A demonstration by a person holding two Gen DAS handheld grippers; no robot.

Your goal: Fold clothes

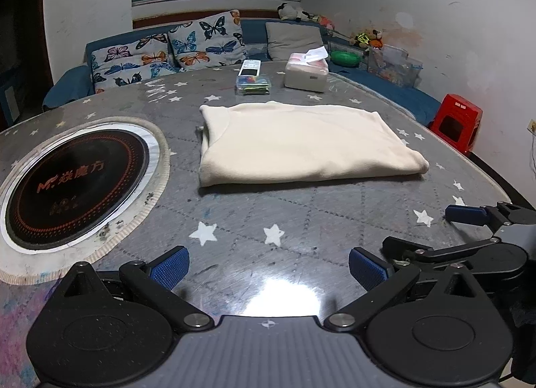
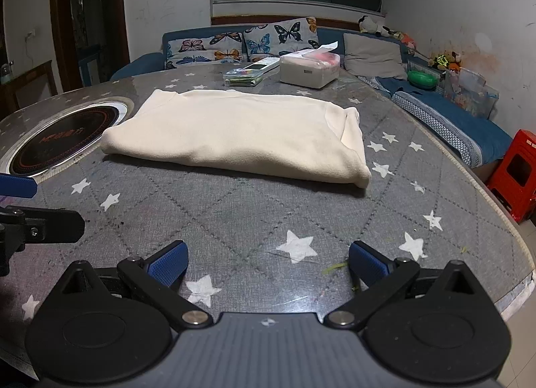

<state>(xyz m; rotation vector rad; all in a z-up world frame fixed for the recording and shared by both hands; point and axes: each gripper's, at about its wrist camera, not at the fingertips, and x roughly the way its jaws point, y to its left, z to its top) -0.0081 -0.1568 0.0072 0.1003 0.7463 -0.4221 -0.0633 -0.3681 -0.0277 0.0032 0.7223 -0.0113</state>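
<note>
Partly cropped left tongs (image 1: 268,269), folded garment (image 1: 301,143) underlayers hidden.

tissue box (image 1: 306,72) | remote (image 1: 250,69) | induction hob (image 1: 75,185) | red stool (image 2: 514,174)

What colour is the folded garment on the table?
Cream, plain with no pattern: the folded fleece garment shows best in the right wrist view.

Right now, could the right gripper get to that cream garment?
Probably yes. The right gripper has open jaws, and only bare table mat lies between it and the folded cream garment.
</note>
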